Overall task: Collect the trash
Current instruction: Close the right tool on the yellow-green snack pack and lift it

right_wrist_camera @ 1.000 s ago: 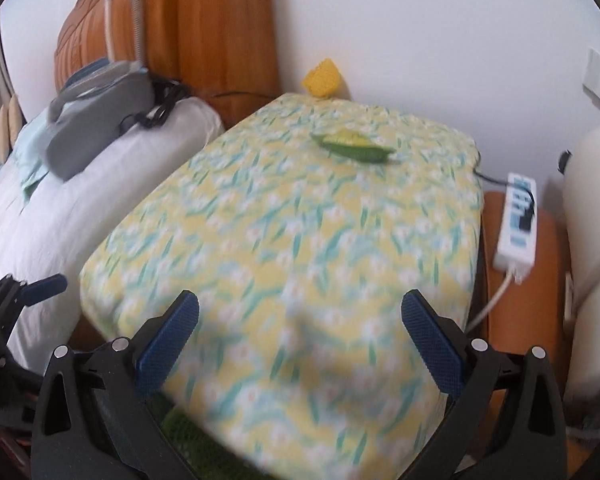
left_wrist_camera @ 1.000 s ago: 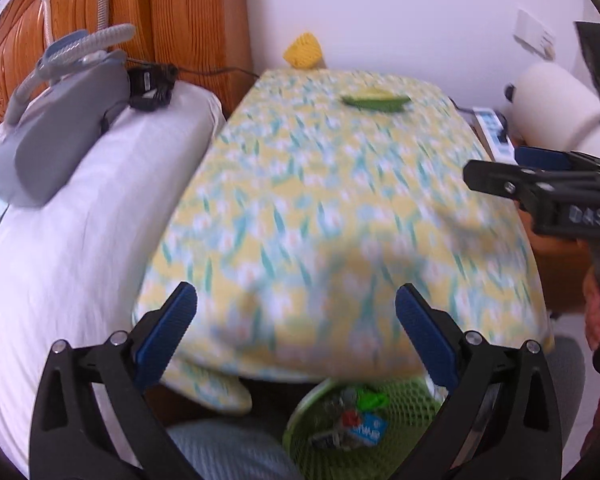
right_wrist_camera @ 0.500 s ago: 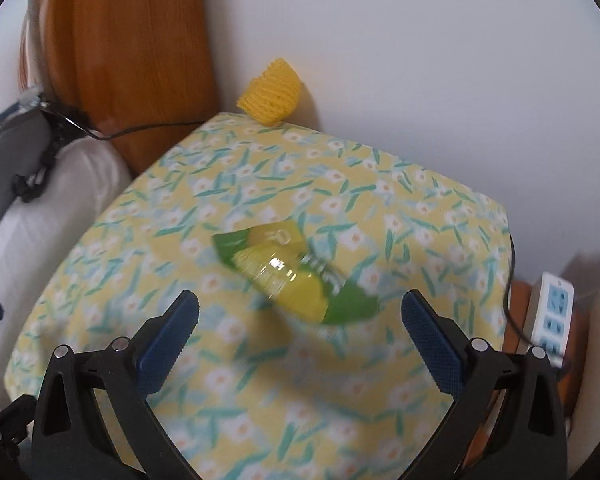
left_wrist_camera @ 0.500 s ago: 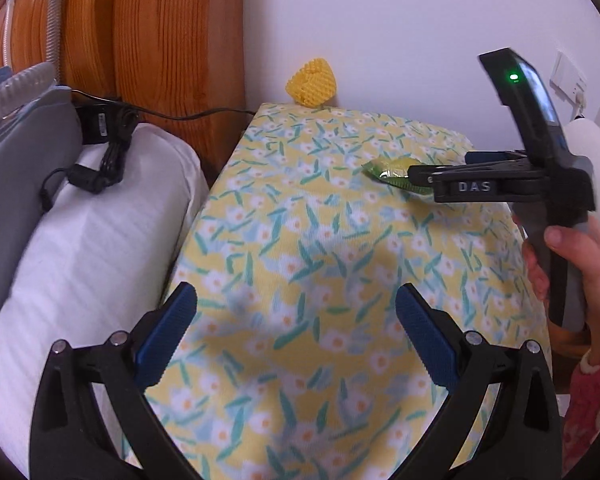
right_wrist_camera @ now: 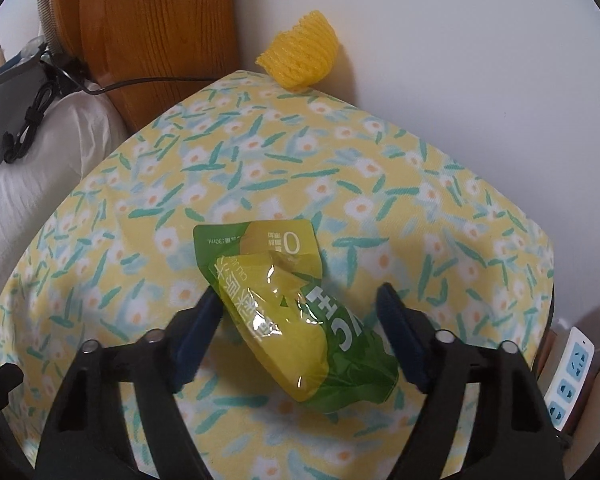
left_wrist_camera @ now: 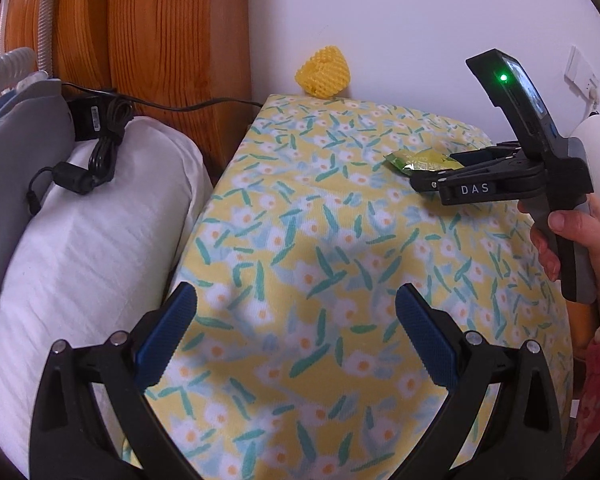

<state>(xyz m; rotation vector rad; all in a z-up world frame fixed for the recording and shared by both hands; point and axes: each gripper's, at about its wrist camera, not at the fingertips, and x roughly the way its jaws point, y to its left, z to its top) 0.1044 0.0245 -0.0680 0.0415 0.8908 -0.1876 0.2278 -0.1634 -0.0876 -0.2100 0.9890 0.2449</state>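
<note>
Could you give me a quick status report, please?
Right gripper closing around pouch, not clamped. Left gripper open, empty. Pouch on floral cloth. Nothing in the way.

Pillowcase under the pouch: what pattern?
Yellow pillowcase with white flowers, teal leaves; right wrist view shows it best.

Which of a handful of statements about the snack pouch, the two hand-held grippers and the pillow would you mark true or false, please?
1. The green and yellow pouch lies on the floral pillow. True.
2. The right hand-held gripper has the pouch between its jaws. True; they have just been closing around it.
3. The left hand-held gripper is clamped on the pouch. False; it is open over bare pillow fabric, with nothing between its jaws.
4. The yellow foam net sits inside the pouch. False; it rests at the pillow's far edge against the wall.
</note>
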